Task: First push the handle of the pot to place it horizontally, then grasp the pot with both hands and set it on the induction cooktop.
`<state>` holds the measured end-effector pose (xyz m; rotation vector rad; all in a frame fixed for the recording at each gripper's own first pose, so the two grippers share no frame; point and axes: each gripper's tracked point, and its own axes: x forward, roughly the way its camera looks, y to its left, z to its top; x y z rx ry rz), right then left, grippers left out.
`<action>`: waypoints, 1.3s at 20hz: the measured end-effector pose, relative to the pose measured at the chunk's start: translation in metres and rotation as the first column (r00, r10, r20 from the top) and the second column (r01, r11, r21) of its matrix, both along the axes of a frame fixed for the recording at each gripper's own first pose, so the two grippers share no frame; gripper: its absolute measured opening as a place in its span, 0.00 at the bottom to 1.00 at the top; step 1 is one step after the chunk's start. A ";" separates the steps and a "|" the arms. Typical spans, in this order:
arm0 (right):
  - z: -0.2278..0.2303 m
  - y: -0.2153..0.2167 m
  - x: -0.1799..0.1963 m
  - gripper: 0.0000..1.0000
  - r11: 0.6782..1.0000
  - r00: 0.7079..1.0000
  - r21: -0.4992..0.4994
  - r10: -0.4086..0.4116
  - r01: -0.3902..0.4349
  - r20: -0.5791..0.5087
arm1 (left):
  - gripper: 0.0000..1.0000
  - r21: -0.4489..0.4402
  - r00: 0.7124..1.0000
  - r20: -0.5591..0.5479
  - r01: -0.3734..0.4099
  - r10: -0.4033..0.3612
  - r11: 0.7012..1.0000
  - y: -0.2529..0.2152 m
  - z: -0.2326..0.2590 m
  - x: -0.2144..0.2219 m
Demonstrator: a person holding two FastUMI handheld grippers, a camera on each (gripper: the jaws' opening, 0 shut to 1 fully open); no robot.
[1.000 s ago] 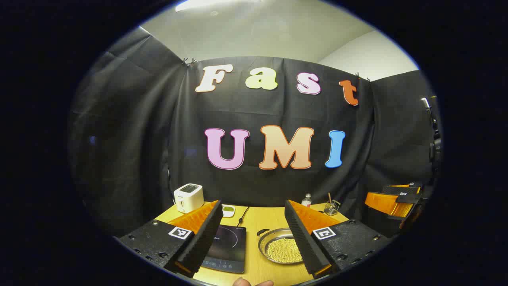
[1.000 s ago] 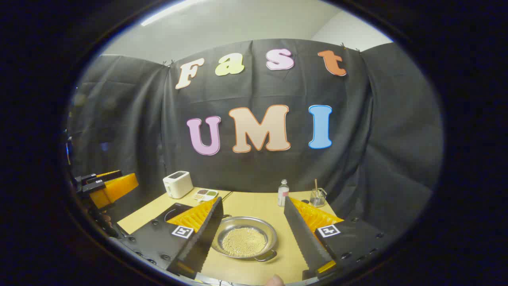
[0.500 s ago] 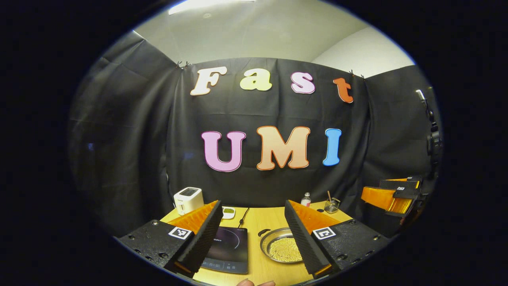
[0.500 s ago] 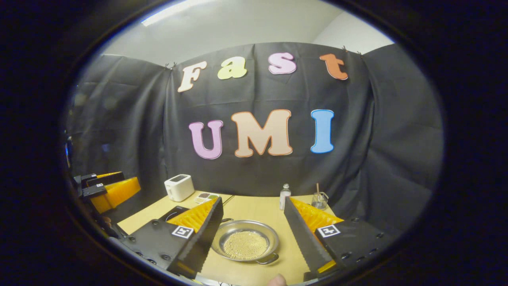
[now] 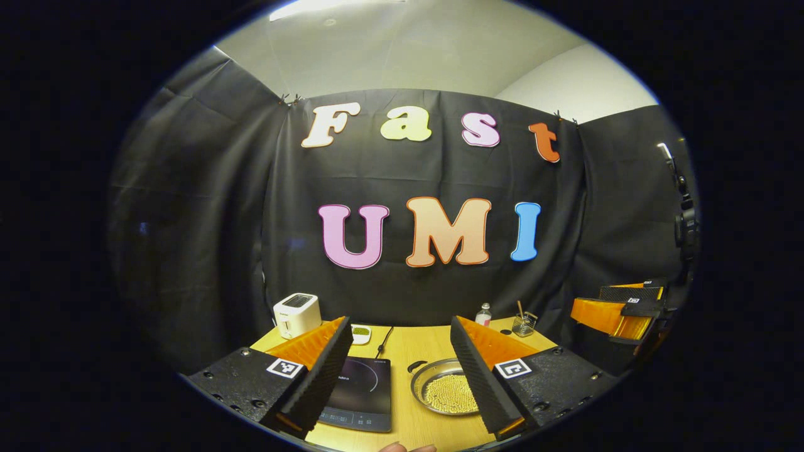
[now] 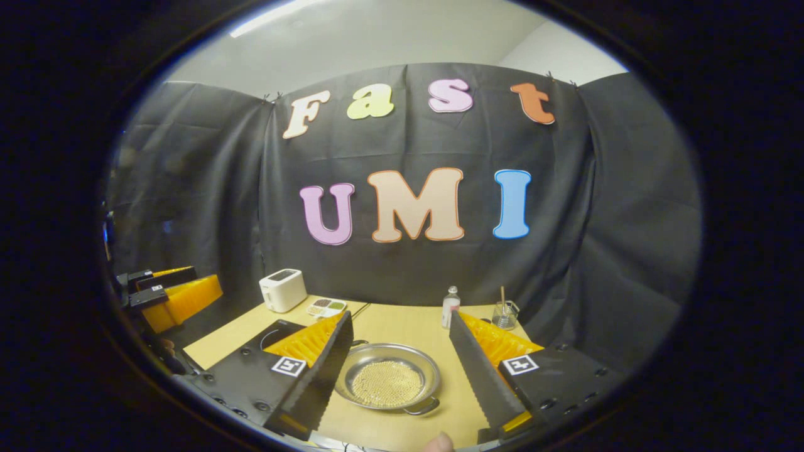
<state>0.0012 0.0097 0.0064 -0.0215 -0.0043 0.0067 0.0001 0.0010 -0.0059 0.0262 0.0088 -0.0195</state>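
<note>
I hold both claws wide above the table: left gripper [image 5: 396, 370], right gripper [image 6: 402, 370]; pot [image 6: 387, 383] handles run near-far, needing a push.

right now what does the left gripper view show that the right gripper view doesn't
Left gripper view: the induction cooktop with its control strip, and the right gripper off to the right. Right gripper view: the pot with its near handle, and the left gripper off to the left. Both: pot, toaster, bottle, table.
</note>
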 end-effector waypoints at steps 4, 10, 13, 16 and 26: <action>-0.007 0.002 0.001 0.94 1.000 1.000 -0.012 0.000 0.000 -0.025 | 0.95 -0.002 1.000 -0.005 -0.004 0.004 1.000 0.004 -0.003 -0.002; -0.019 0.010 0.003 0.65 0.997 0.998 -0.072 -0.001 -0.004 -0.061 | 0.92 -0.009 1.000 -0.013 -0.008 0.008 1.000 0.012 -0.008 -0.003; -0.022 0.010 0.007 0.28 0.996 0.998 -0.093 -0.019 0.014 -0.056 | 0.95 -0.014 1.000 -0.014 -0.011 0.010 1.000 0.019 -0.008 -0.002; -0.032 0.017 0.010 0.01 0.996 0.997 -0.089 -0.014 0.007 -0.081 | 0.95 -0.017 1.000 -0.012 -0.008 0.008 1.000 0.026 -0.009 0.000; -0.068 0.020 0.027 0.02 0.999 0.981 -0.049 -0.009 -0.001 -0.196 | 0.95 -0.035 1.000 -0.026 0.011 -0.012 0.999 0.046 -0.018 0.010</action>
